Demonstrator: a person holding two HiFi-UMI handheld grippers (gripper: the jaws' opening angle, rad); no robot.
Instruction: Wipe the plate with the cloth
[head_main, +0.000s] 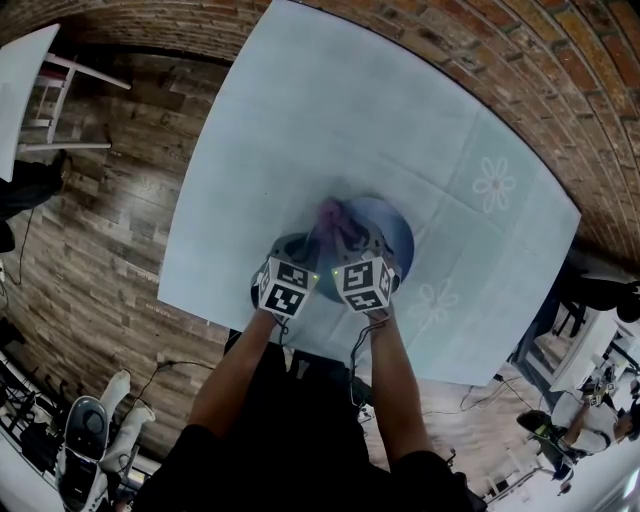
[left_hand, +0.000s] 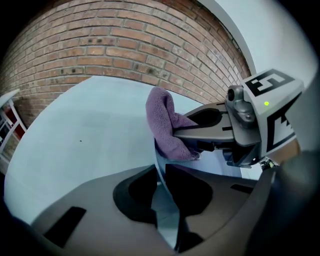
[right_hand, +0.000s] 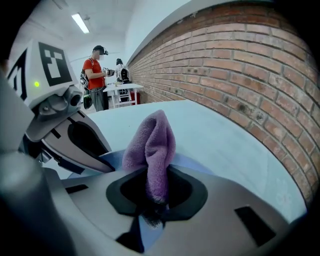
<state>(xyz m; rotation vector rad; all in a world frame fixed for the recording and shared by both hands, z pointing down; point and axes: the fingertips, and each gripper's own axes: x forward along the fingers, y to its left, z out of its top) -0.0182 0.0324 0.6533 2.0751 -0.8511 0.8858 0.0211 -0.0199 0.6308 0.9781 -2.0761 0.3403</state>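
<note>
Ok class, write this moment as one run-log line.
left gripper: shut on plate rim | right gripper: shut on cloth | cloth over plate

Grey left gripper (left_hand: 159, 172) and right gripper (right_hand: 155, 192) each carry a white cube with black square markers (head_main: 285, 287); black cables (head_main: 353, 365); black short-sleeved shirt (head_main: 300, 440).

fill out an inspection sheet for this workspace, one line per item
surface: pale blue tablecloth with flower prints, spread flat
job's things: round blue plate, held at its rim; purple fleecy cloth, bunched over the plate
clutter: nothing seen
grippers: left gripper jaws clamped on the plate's rim; right gripper jaws clamped on the cloth
cables: dark cables on the wooden plank floor
surroundings: red brick wall; person in a red top in the background
</note>
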